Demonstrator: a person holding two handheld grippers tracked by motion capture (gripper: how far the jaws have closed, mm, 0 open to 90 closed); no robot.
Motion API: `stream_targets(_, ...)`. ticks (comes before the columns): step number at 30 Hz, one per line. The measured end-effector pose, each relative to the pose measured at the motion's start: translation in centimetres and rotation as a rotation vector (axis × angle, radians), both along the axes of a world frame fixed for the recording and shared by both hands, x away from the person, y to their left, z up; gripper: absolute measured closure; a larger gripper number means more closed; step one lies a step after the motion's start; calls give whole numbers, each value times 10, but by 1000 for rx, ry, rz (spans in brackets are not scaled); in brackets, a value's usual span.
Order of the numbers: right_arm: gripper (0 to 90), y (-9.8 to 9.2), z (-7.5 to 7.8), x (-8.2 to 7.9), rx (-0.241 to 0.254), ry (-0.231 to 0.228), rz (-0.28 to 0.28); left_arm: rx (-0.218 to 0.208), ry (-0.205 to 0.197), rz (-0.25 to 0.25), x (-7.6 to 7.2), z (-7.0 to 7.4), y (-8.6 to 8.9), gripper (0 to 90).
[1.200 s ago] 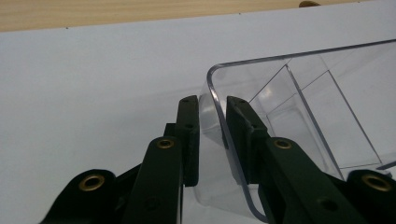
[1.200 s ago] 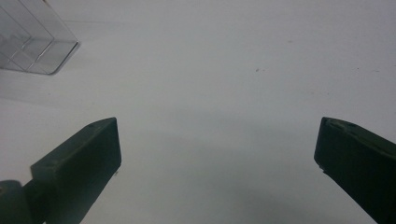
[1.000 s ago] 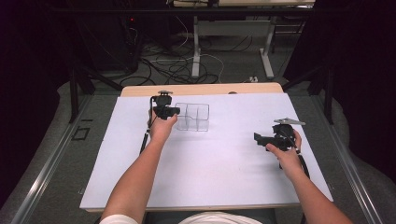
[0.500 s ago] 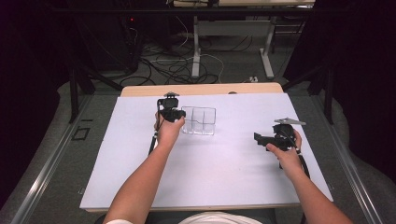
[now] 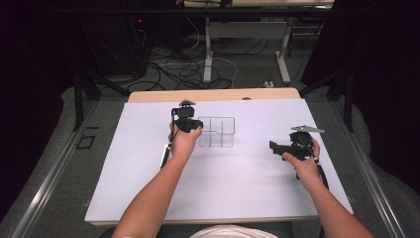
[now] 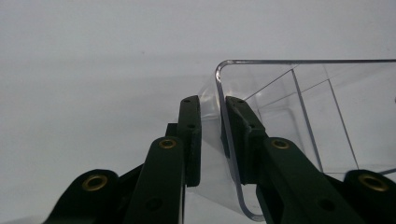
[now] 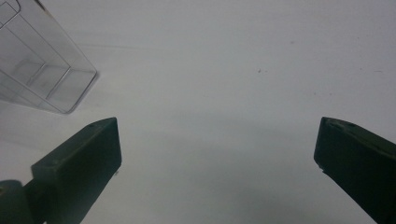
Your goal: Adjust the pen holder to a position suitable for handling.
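High view: left gripper (image 5: 194,125) pinches the near-left end wall of the clear divided tray (image 5: 216,132), which sits on the white table (image 5: 237,188), straight ahead-right of that gripper. Tray's long axis runs left-right across the table, open side up, dividers splitting it into compartments. Left gripper view: black jaws nearly closed, one inside the tray (image 6: 299,116) wall, one outside, thin clear wall between them; the jaws have just been easing apart slightly with the wall between them, pads look still against it. Tray extends away from the jaws to the right. Right gripper (image 5: 285,147) well apart from the tray, low over bare table, pointing left toward it. Right gripper view: jaws spread wide, nothing between them, tray (image 7: 42,70) corner off to the upper left of its jaws.
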State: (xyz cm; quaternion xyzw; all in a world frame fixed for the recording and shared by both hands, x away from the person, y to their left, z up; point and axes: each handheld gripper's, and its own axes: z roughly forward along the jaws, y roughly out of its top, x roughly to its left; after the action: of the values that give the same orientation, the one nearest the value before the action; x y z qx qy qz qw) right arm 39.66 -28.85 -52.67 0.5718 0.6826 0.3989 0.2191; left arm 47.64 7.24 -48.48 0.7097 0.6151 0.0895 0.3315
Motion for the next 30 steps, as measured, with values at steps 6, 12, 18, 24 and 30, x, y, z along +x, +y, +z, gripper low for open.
stream_targets(6, 2, 1, 0, 0, 0, 2, 1, -20, 8, -4, -3, 0, -2, 756)
stream_targets(12, 2, 1, -1, 0, -3, 5, 3, -38, 6, -17, -3, 1, 0, 741)
stream_targets(18, 2, 1, -1, 0, -3, 4, 5, -34, 14, -21, -6, 2, -1, 729)
stream_targets(24, 3, 1, -1, 0, -3, 5, 3, -43, 20, -27, -10, 5, -1, 725)
stream_targets(30, 3, 1, -1, 0, -3, 4, 3, -52, 21, -34, -11, 6, 0, 706)
